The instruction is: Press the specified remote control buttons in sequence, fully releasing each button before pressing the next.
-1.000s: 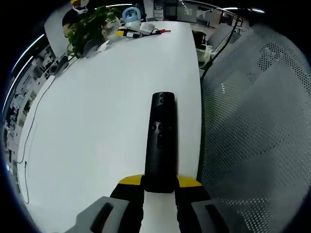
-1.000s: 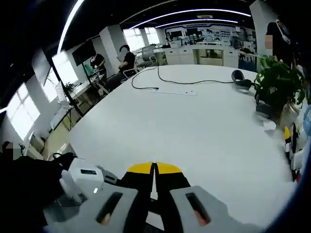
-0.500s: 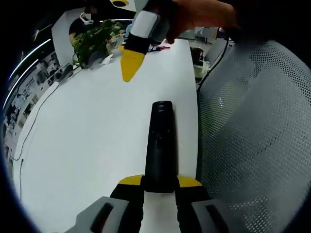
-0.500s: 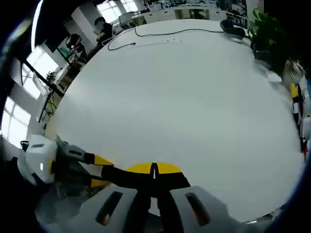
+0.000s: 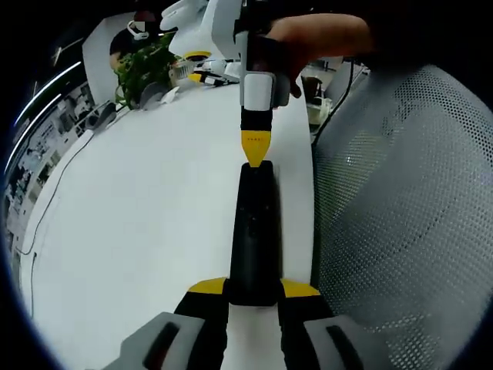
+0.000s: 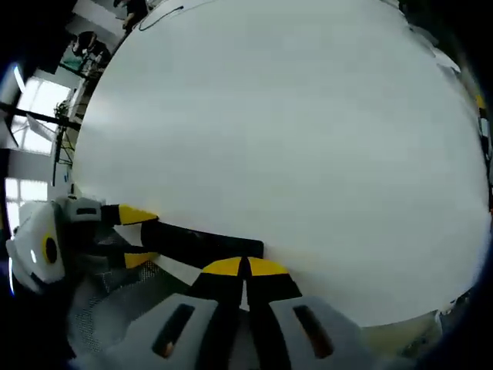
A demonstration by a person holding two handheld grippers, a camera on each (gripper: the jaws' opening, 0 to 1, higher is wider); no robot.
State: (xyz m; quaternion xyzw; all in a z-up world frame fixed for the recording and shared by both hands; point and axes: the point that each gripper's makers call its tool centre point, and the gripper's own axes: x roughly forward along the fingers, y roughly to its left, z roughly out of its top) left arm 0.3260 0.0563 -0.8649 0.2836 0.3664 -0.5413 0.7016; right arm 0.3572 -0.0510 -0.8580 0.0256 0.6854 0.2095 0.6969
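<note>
Item: long, slim black plastic remote control, lying flat on the white table near its right-hand edge, button face up; in the right gripper view it reads as a dark bar running across the lower left of the tabletop. Your left gripper has its yellow-tipped jaws set narrowly on the near end of the remote, one pad on each long side, holding it; the same gripper appears in the right gripper view at the left end of the bar, yellow pads above and below it. Your right gripper has its two yellow tips pressed together with no gap between them; in the left gripper view it comes down from the top as a white body ending in a yellow point, the point touching the far end of the remote. A hand grips that tool's upper part. Surroundings: a grey mesh chair back just beside the table's right edge; a green leafy plant at the far end of the table, with small white and yellow objects near it, too small to identify.
</note>
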